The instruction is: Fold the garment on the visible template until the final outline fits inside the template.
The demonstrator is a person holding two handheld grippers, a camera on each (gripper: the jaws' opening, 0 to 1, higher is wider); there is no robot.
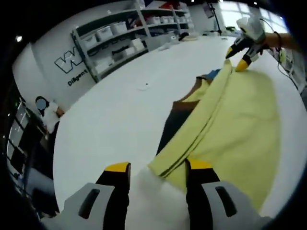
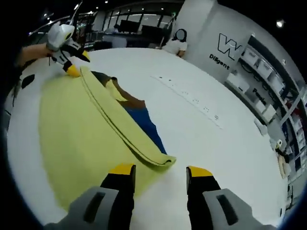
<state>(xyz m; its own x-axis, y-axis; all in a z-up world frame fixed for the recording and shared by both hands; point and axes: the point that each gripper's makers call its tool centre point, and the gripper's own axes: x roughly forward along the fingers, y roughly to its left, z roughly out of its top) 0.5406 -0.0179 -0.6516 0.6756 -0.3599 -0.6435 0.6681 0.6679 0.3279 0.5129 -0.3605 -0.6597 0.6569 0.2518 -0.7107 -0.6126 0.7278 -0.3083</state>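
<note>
Item: yellow garment (image 1: 240, 120), spread on the white tabletop (image 1: 120, 115), one long edge turned over into a doubled fold running between the two grippers; a brown panel (image 1: 175, 122) and a blue panel (image 2: 144, 122) lie beneath it and show along the fold side, presumably the template. Left gripper (image 1: 158, 168): jaws parted, near corner of the fold lying between them with the right-hand jaw touching the cloth; whether the cloth is pinched cannot be told. Right gripper (image 2: 160, 170): jaws apart, hovering just short of the other fold corner (image 2: 165, 160), holding nothing. In each view the opposite gripper shows at the far end of the fold, yellow tips at the cloth edge. Backdrop: shelving with bins (image 1: 124, 38), a seated person at the tabletop's far rim. Handling note, as judgement: the fold is part-made and the yellow still overhangs the panels widely. Take both corners at matching depth, lift low and together, and carry the edge across evenly so the crease stays straight; keep tension light to avoid dragging the panels, and lay down before releasing.
</note>
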